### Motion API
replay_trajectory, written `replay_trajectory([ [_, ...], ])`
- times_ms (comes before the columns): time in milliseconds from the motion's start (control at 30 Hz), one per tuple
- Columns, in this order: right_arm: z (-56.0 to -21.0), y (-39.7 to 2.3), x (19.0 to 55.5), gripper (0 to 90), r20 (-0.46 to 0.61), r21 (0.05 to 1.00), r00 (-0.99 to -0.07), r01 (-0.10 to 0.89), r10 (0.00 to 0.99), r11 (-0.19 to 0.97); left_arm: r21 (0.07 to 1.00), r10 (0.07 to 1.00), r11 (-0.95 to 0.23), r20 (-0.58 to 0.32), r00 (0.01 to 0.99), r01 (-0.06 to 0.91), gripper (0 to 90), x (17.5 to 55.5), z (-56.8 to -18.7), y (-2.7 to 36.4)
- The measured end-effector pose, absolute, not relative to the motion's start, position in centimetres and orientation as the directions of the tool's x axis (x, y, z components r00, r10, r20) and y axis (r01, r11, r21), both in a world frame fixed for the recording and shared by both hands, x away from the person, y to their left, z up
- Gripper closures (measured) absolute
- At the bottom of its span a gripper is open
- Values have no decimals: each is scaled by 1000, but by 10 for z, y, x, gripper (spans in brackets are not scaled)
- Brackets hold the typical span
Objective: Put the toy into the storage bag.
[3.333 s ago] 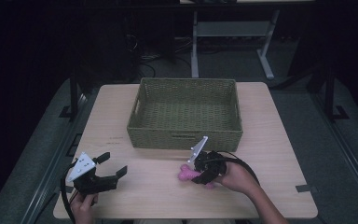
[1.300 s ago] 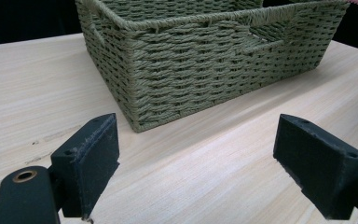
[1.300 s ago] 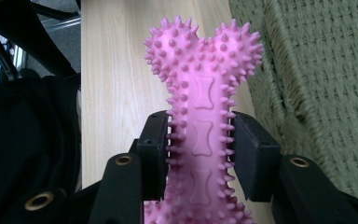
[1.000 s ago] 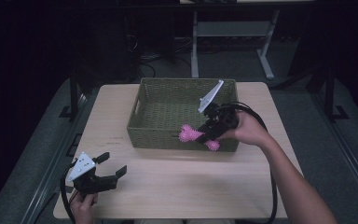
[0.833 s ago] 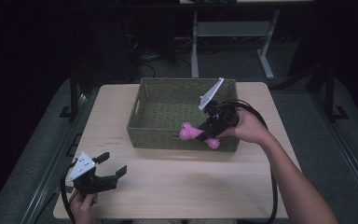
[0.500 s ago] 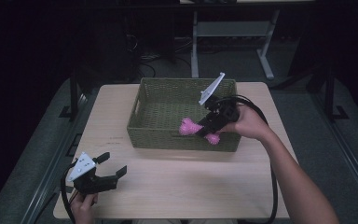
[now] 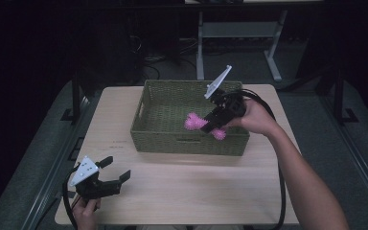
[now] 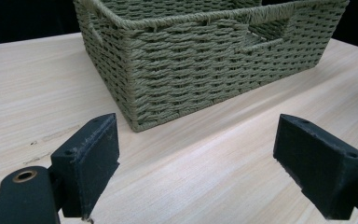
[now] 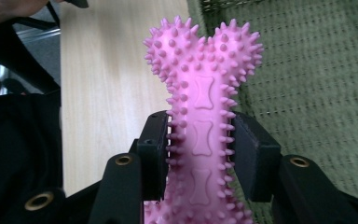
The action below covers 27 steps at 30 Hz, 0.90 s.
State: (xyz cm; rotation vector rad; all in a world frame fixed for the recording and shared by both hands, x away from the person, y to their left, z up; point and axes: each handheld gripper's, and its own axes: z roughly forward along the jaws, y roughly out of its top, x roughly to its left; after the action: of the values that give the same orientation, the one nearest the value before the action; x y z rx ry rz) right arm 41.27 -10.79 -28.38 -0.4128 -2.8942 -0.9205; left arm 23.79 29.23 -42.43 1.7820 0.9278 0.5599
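In the high view, a green woven basket (image 7: 148, 136) sits toward the far side of a pale wooden table (image 7: 196, 187). The right gripper (image 7: 212, 123) is held over the basket's near right part, its 2 jaws clamped on the middle of a pink spiky bone toy (image 7: 194, 122). The toy's long axis runs left to right and slightly toward the person: 1 knobbed end points left over the basket's floor, the other end (image 7: 219, 135) lies by the near wall. The toy seems to be held above the basket floor, though whether it touches cannot be told. The left gripper (image 7: 115, 172) rests at the table's near left corner, well apart from the basket, jaws spread wide with nothing between them.

In the left gripper view, the 2 black jaws stand far apart over bare table (image 8: 191, 168), facing the basket (image 8: 191, 79), whose near corner and a handle slot show.

In the right gripper view, the jaws press both sides of the toy's (image 9: 205, 121) shaft. Its long axis runs straight away from the camera, the forked knobbed end upward in the picture. The basket's woven floor (image 9: 317, 84) lies behind to the right, the table (image 9: 112, 93) to the left.
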Motion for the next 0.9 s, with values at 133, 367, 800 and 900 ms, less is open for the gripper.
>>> replay_trajectory([
  [133,-283,-107,416,582,157,556,-960,280,232,783,921,801,-197,-47,596,337,139,238,-424,292],
  [367,-283,-107,426,582,161,547,-956,293,245,784,920,799,-200,-46,600,338,138,239,-425,292],
  [800,-293,-106,451,581,176,521,-946,326,274,789,919,795,-209,-40,605,335,138,239,-425,290],
  [900,-296,-105,455,581,181,518,-943,333,280,788,918,795,-210,-39,605,335,138,239,-425,290],
])
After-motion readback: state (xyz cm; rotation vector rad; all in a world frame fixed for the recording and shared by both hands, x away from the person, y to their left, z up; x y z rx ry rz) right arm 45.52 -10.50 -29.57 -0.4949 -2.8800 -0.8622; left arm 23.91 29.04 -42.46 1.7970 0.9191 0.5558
